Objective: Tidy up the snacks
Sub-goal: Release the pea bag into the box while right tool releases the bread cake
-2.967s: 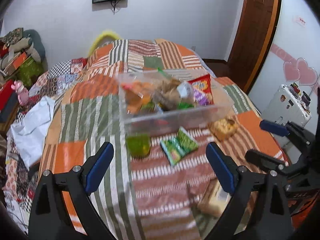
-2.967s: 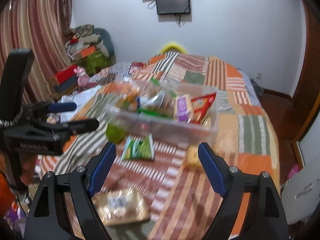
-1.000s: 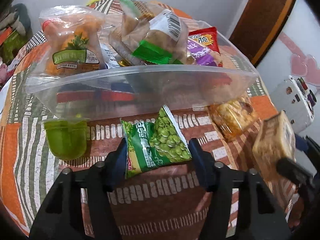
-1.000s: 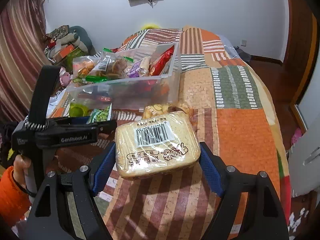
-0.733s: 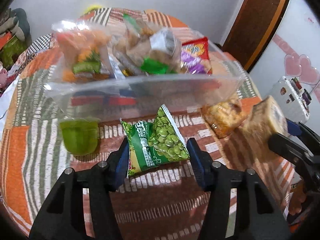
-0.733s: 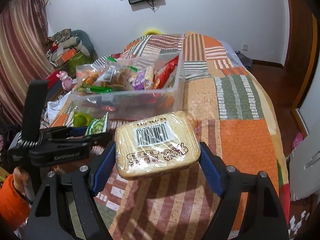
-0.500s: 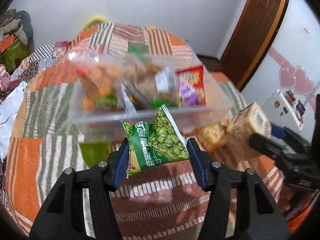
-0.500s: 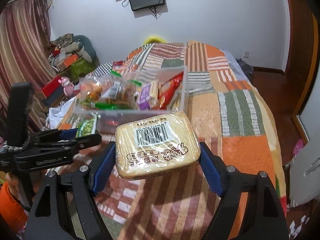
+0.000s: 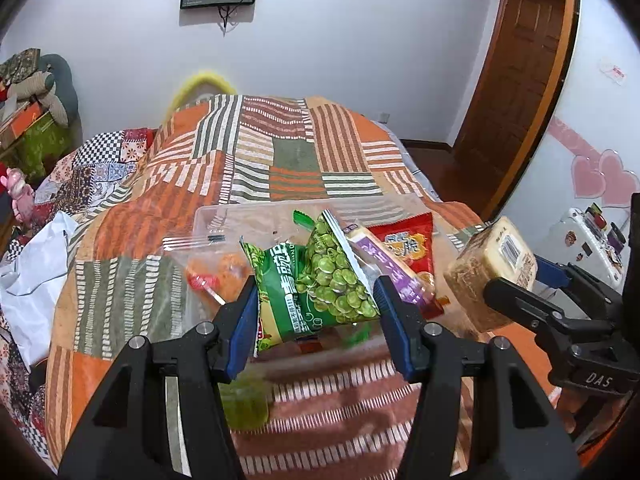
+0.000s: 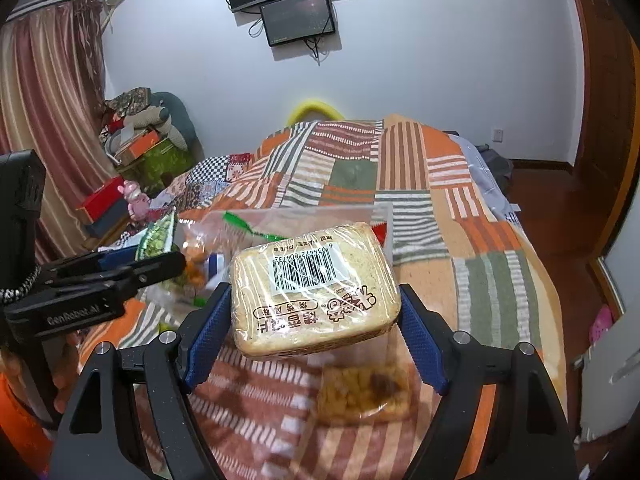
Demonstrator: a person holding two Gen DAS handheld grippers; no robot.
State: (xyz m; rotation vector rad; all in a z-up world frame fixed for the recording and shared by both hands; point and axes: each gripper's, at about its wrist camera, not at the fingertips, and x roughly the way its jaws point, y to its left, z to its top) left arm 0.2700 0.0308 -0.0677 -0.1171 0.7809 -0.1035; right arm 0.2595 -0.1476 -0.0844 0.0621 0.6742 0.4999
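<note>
my left gripper point(image 9: 316, 312) pinches green pea packet point(image 9: 316, 284) | right gripper point(image 10: 316, 320) clamps wrapped bread point(image 10: 314, 284) | both raised near clear bin point(image 9: 224, 220) on bed point(image 9: 296, 160), I judge for dropping in

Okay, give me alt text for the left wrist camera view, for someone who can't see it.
The left gripper holds a green pea snack packet above a clear plastic bin of snacks on a patchwork bedspread. At right, the right gripper holds a wrapped bread loaf; a green jelly cup sits on the bed below.
</note>
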